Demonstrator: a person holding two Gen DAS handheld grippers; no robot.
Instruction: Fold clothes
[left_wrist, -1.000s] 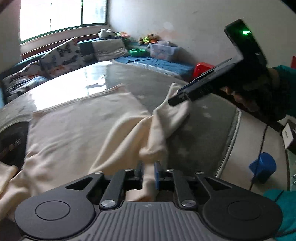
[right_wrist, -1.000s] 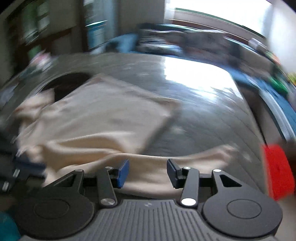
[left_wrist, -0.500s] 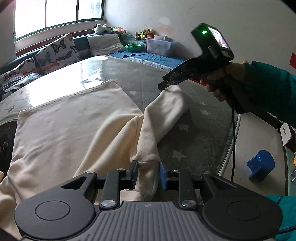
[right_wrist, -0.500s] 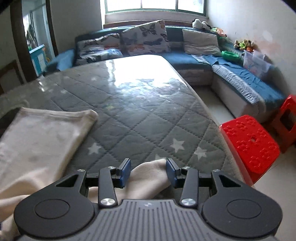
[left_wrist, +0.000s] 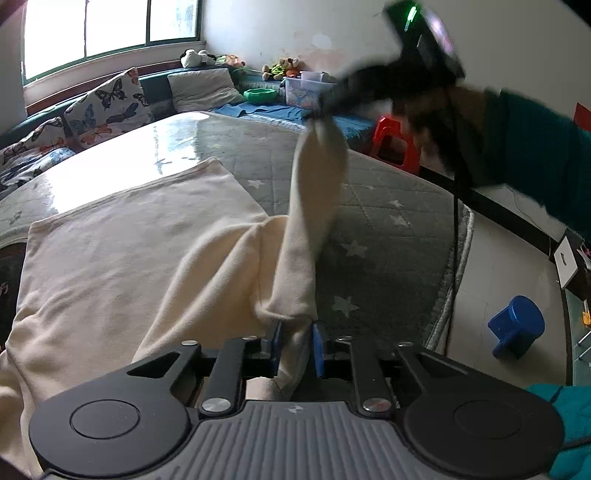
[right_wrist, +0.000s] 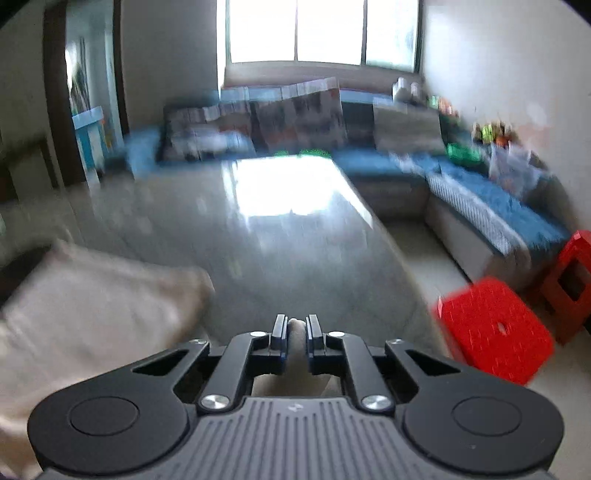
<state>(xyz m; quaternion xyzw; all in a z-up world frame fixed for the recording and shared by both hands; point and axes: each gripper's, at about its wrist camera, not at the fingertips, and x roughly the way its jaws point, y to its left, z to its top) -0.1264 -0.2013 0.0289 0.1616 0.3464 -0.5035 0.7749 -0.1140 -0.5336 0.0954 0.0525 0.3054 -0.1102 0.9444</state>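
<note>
Both pinching: left gripper (left_wrist: 295, 345), right gripper (right_wrist: 296, 332) hold cream garment (left_wrist: 122, 266) (sleeve lifted).

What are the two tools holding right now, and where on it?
Both hold the cream garment by its sleeve. The right tool pinches the lifted cuff end; the left tool grips the sleeve lower down.

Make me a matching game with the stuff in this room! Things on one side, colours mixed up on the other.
Things:
1. sleeve held up between the two tools
2. plastic stool on the floor
3. little stool beside the mat
4. bowl on the sofa

Colours:
A. blue
B. green
C. cream
D. red

Pairs: 1-C, 2-D, 3-A, 4-B
</note>
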